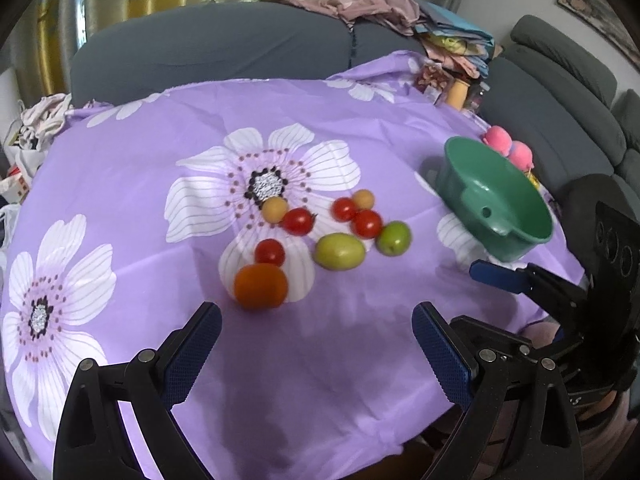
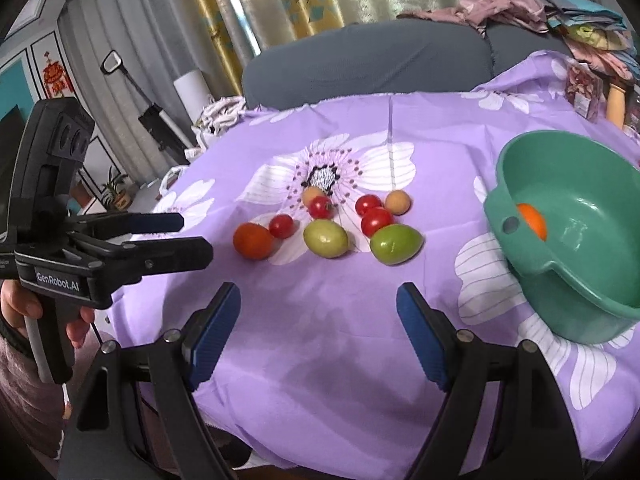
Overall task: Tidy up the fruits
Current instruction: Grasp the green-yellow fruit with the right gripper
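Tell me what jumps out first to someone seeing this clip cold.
A cluster of fruit lies mid-table on a purple flowered cloth: red tomatoes, two green fruits, two small tan ones, one orange. At the right sits a green bowl with one orange fruit inside. Both the left gripper and the right gripper hover open and empty near the table's front edge.

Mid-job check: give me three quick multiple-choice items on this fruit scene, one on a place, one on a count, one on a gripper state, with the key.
1. Where does the green bowl sit relative to the loose fruit, seen from the right wrist?
A. Left
B. Right
C. Behind it

2. How many small red tomatoes lie on the purple cloth?
A. Two
B. Four
C. Six

3. What state is the right gripper in?
A. Open, empty
B. Shut on a green fruit
C. Shut on the bowl rim

Key: B, the bowl stands at the right edge; B, four red ones show among the fruit; A, its fingers stand wide apart with only cloth between.
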The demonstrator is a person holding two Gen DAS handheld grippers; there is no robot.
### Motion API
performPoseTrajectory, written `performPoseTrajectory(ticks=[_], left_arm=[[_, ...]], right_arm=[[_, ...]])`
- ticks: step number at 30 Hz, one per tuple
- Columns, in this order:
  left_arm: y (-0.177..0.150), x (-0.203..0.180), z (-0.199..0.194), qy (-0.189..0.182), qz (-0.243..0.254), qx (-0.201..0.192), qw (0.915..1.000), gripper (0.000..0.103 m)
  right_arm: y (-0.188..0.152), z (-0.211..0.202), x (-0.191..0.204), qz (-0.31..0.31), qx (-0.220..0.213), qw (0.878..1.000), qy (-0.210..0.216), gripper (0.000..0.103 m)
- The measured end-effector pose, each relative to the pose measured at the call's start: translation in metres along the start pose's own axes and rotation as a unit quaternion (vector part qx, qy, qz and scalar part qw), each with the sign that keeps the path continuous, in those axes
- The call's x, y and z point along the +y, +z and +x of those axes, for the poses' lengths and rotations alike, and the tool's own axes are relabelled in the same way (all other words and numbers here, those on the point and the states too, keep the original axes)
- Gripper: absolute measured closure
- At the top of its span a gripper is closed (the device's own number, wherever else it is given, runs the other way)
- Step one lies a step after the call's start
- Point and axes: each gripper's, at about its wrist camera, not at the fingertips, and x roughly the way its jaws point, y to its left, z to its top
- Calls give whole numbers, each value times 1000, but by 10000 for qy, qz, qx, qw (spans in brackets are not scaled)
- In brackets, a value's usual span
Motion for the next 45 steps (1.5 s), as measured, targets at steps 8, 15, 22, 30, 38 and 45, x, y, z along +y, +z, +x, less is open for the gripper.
performPoseTrajectory(ticks=[8,15,22,30,38,45], left_arm=[[0,18,14,-147,-70,233,9996,7],[24,12,23,-697,146,191,9973,7],[43,-3,60,-960,370,502,9934,16],[50,-6,83,-1161,453,753,9893,32],[57,4,100,-1339,324,1022,9852,36],[58,7,112,-1457,242,1286,9806,52]], right_arm=[[11,30,4,-89,349,9992,164,23],[26,52,4,-103,531,9981,282,26],[36,76,-6,42,831,9956,422,35],[46,96,-10,-44,1085,9933,394,37],[53,110,-5,-379,1303,9901,371,42],[55,117,-7,-510,1416,9880,357,53]])
